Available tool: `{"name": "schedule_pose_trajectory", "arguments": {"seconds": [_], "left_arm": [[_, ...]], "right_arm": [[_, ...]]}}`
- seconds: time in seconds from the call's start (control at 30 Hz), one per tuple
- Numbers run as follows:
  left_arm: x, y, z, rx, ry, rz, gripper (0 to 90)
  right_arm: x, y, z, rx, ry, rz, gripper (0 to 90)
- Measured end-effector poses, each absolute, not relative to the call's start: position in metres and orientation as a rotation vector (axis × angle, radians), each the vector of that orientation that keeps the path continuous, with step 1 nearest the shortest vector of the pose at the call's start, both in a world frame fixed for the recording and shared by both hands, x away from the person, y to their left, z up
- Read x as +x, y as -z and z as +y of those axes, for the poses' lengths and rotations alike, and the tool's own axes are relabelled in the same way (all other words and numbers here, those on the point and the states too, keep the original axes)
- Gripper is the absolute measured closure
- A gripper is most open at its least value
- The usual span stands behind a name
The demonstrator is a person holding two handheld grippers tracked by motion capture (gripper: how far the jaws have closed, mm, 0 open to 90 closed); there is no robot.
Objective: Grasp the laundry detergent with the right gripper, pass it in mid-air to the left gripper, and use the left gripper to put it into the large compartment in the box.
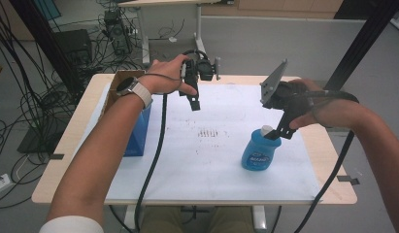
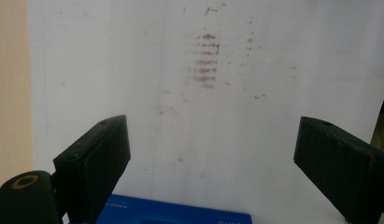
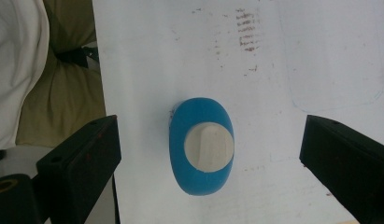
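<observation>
item: one blue bottle (image 1: 260, 153) with a cream cap (image 1: 267, 130), standing upright on the white sheet (image 1: 211, 160) toward the right front of the table (image 1: 66, 141). the right gripper view looks straight down on the bottle (image 3: 201, 144): an oval blue body with the cream cap (image 3: 209, 145) at its centre, a shape the high view gives in side profile with a label on the front.

item: one blue box (image 1: 137, 136) at the left edge of the sheet, with a brown cardboard piece (image 1: 120, 83) just behind it. the left gripper view shows a strip of the box's blue top (image 2: 180, 215) at its bottom edge, with white lettering too small to read.

item: one patch of reddish-brown marks (image 1: 208, 133) mid-sheet; both gripper views show it as short stacked streaks (image 2: 207, 60) (image 3: 248, 30), faint in the high view.

item: two grippers. left gripper (image 1: 194, 104) held above the far left part of the sheet, jaws spread wide with nothing between them, pointing down; left hand (image 1: 165, 77) wrapped over its body, a watch (image 1: 125, 86) on the wrist. right gripper (image 1: 279, 133) angled down over the bottle, jaws spread wide to either side of the cap and not touching it; right hand (image 1: 333, 111) grips it from behind.

item: the right gripper view also takes in the person's lap and white sleeve (image 3: 17, 65) past the table edge.
</observation>
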State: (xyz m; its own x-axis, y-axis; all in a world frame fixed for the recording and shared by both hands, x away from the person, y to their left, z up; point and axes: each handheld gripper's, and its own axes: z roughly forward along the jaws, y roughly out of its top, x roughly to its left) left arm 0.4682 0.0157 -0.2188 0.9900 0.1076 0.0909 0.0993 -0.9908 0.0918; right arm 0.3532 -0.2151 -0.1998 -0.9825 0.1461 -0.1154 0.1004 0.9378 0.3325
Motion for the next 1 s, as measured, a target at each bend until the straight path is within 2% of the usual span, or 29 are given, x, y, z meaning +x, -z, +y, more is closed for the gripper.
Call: {"name": "schedule_pose_trajectory", "arguments": {"seconds": [1.0], "left_arm": [[0.468, 0.226, 0.013, 3.046, -0.140, 0.162, 11.1]], "right_arm": [[0.349, 0.228, -0.249, 0.238, -0.556, 2.954, 5.9]]}}
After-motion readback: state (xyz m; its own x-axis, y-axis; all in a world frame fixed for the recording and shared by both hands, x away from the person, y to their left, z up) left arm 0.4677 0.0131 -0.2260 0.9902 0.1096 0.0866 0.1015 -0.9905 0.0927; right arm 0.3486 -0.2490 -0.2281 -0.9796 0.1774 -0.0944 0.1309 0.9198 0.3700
